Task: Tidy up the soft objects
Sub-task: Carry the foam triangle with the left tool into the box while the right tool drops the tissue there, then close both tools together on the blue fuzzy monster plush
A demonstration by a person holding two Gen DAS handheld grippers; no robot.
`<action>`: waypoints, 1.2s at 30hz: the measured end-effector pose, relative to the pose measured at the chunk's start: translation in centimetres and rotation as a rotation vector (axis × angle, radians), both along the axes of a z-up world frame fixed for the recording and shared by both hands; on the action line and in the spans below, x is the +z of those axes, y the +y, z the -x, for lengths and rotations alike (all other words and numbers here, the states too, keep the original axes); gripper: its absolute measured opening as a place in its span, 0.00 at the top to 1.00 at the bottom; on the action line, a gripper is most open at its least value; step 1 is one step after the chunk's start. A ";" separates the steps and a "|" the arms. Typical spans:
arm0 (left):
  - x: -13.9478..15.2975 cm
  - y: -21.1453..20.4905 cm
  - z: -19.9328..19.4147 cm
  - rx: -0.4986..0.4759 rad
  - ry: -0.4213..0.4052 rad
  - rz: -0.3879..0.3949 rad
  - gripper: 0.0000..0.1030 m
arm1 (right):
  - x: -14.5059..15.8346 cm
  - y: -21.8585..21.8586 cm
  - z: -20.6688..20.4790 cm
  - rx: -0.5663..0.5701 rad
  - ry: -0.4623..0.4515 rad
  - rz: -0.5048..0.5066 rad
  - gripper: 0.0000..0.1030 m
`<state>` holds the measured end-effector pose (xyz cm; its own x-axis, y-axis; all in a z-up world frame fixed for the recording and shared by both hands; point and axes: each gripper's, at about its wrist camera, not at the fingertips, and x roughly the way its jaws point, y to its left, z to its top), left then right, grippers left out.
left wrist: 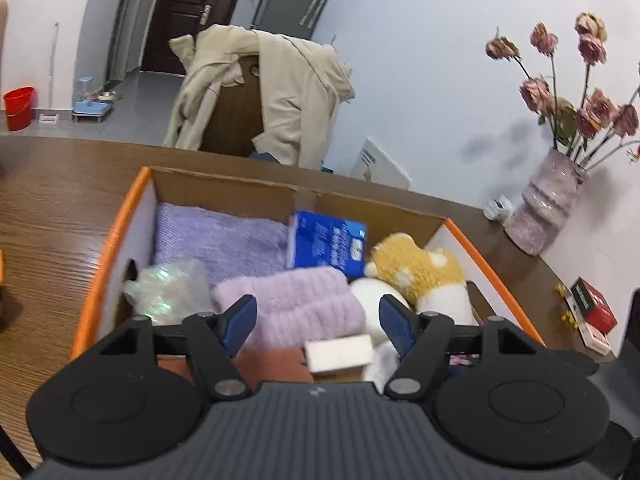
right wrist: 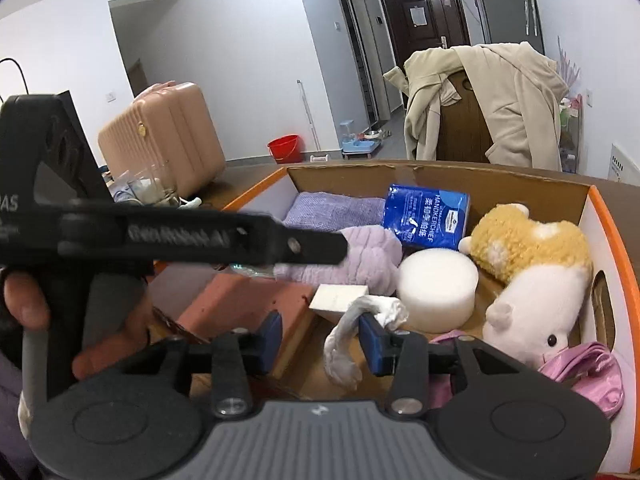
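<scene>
Both units hover over the near edge of an orange-rimmed cardboard box (left wrist: 116,236) on the wooden tabletop (left wrist: 60,200). Left hand-held gripper (left wrist: 318,320) — jaws apart, grasping nothing, above a pink fluffy towel (left wrist: 296,304). Right hand-held gripper (right wrist: 320,340) — jaws parted, a crumpled white cloth (right wrist: 348,336) lying loose against its right pad, not pinched. Farther in: lavender towel (left wrist: 216,236), blue tissue pack (right wrist: 426,216), white foam disc (right wrist: 436,284), and a plush toy (right wrist: 532,264) at the right wall.
</scene>
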<state>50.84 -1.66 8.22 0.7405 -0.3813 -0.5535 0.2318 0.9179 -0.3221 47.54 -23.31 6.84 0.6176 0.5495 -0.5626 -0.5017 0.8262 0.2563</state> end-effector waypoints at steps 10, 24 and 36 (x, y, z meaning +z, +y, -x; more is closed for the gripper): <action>5.5 2.2 5.7 0.054 -0.132 -0.015 0.24 | 3.3 0.3 2.1 0.058 0.002 0.060 0.24; 5.0 5.4 23.4 0.079 -0.168 -0.102 0.04 | 8.1 -3.4 15.1 -0.042 -0.186 -0.019 0.26; -2.6 5.7 31.2 0.040 0.016 -0.060 0.04 | 0.9 -1.3 22.4 -0.020 -0.003 -0.057 0.26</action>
<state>19.64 4.05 5.62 0.7455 -0.3175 -0.5860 0.1901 0.9440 -0.2696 25.13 -24.59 7.76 0.6304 0.5681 -0.5290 -0.4861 0.8202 0.3016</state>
